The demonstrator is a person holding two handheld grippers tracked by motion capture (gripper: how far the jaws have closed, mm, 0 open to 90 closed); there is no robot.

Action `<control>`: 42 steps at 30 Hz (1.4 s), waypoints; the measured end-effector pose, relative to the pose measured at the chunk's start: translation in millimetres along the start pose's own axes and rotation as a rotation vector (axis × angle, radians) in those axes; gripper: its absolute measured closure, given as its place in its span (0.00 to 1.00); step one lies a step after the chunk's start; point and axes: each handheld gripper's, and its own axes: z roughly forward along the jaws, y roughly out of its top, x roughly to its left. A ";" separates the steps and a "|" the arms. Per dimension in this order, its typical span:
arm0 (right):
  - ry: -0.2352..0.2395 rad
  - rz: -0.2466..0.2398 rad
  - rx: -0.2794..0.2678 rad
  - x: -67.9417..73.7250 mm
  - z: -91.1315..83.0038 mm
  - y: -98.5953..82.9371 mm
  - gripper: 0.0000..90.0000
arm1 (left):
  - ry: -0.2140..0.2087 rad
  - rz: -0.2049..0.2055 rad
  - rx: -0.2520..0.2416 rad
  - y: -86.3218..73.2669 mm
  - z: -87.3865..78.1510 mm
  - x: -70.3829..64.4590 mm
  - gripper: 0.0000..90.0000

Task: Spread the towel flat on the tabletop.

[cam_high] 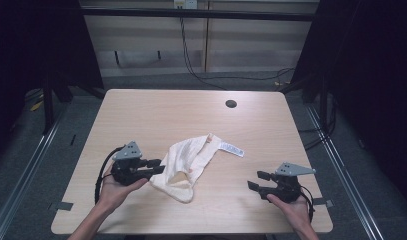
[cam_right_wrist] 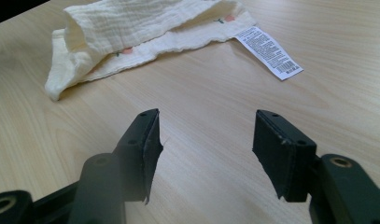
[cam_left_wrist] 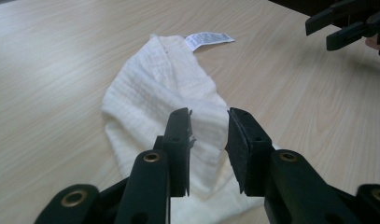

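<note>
Seen from the high view, the cloth (cam_high: 189, 165) lies crumpled near the middle of the pale wooden worktop (cam_high: 161, 110), its white label (cam_high: 231, 149) sticking out toward the right. The left gripper (cam_high: 157, 166) sits at the cloth's left edge, held in the left hand (cam_high: 116, 187), its jaws pointing right and reaching the fabric; whether they touch it is hard to tell from here. The right gripper (cam_high: 255, 180) is held in the right hand (cam_high: 291, 205) well apart from the cloth, low on the right, jaws spread and holding nothing. A dark round hole (cam_high: 231, 103) sits in the worktop toward its far edge.

Along the left gripper (cam_left_wrist: 209, 135) view, the jaws stand a little apart over the near end of the cloth (cam_left_wrist: 159, 88), with fabric showing in the gap but not pinched. The label (cam_left_wrist: 208, 38) lies at the far end, and the right gripper (cam_left_wrist: 339, 30) shows at the top right.

Along the right gripper (cam_right_wrist: 206, 140) view, the jaws are wide open above bare worktop (cam_right_wrist: 318, 46). The cloth (cam_right_wrist: 131, 28) lies beyond them, small red prints on its lower layer, the label (cam_right_wrist: 269, 51) flat beside it.
</note>
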 end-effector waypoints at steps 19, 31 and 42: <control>-0.003 -0.031 0.033 1.3 6.8 -3.1 0.42 | -0.012 0.015 0.164 -23.6 65.0 5.9 0.57; 0.011 -0.049 0.047 3.1 8.1 -3.9 0.41 | 0.005 0.038 0.194 -30.9 74.8 4.2 0.52; 0.016 -0.051 0.060 3.3 11.7 -4.2 0.41 | 0.032 0.090 0.201 -35.5 74.4 2.2 0.67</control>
